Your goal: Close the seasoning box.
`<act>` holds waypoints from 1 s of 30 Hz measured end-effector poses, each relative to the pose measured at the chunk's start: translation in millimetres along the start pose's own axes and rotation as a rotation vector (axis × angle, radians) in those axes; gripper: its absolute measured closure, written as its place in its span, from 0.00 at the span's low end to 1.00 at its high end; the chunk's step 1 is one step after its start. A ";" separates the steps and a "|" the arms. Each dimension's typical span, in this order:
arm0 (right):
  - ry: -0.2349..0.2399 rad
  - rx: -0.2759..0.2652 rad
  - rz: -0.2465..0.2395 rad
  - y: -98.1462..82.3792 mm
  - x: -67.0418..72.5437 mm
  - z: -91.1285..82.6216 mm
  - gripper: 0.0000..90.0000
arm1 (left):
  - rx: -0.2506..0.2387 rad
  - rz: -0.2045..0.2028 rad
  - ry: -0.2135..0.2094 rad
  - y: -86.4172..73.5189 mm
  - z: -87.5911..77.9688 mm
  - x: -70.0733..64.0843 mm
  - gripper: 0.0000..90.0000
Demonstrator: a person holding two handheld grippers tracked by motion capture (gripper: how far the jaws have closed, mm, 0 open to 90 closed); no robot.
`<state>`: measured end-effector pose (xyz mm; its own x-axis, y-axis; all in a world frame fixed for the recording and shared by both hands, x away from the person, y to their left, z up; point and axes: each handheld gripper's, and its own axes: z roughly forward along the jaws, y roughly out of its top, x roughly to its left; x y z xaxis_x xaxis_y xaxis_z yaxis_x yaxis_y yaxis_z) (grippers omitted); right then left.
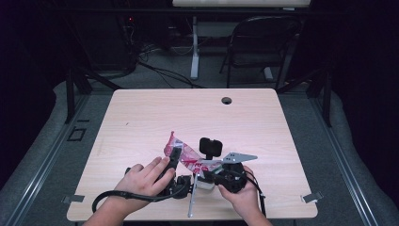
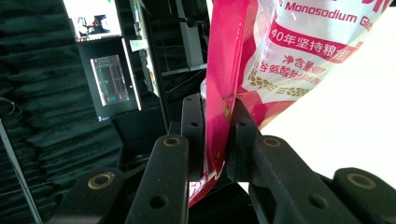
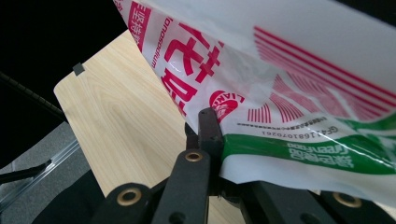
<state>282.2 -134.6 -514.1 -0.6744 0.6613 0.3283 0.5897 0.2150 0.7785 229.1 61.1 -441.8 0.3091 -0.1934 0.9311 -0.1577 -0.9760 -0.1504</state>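
Observation:
A plastic packet (image 1: 189,159) printed in pink, white and green is held just above the wooden table (image 1: 141,117), near its front edge. My left gripper (image 1: 174,156) is shut on the packet's pink side edge (image 2: 219,79), which sits pinched between the two black jaws of the left gripper (image 2: 215,112). My right gripper (image 1: 208,172) is shut on the white and green end of the packet (image 3: 299,93). In the right gripper view one jaw of the right gripper (image 3: 218,135) stands at the packet's edge, and the other is hidden under the film.
The table has a round cable hole (image 1: 227,100) at its far side. Behind it stand a dark folding chair (image 1: 263,37) and a white desk leg (image 1: 194,47). Small metal clips (image 1: 311,197) sit at the front corners. Monitors (image 2: 109,79) glow in the dark room.

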 end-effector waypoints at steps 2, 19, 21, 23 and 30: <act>0.002 0.000 0.000 0.0 0.2 0.1 1.00 | 0.000 -0.001 0.000 -0.1 -0.1 -0.1 0.90; 0.002 -0.002 -0.002 0.5 0.5 -0.7 1.00 | -0.001 0.002 0.002 0.9 -0.5 1.5 0.90; 0.002 -0.003 -0.002 0.4 0.4 -0.8 1.00 | -0.002 0.003 0.002 0.9 -0.6 1.5 0.90; 0.002 -0.004 -0.002 0.4 0.4 -0.8 1.00 | -0.001 0.003 0.001 1.0 -0.8 2.0 0.90; 0.001 -0.009 -0.001 0.9 0.2 -1.7 1.00 | -0.005 0.003 0.008 2.2 -0.8 2.9 0.90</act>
<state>281.8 -135.5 -512.4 -0.6759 0.6600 0.3281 0.5849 0.2095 0.7836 228.9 58.5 -439.1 0.3010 -0.1957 0.9333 -0.1636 -0.9748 -0.1516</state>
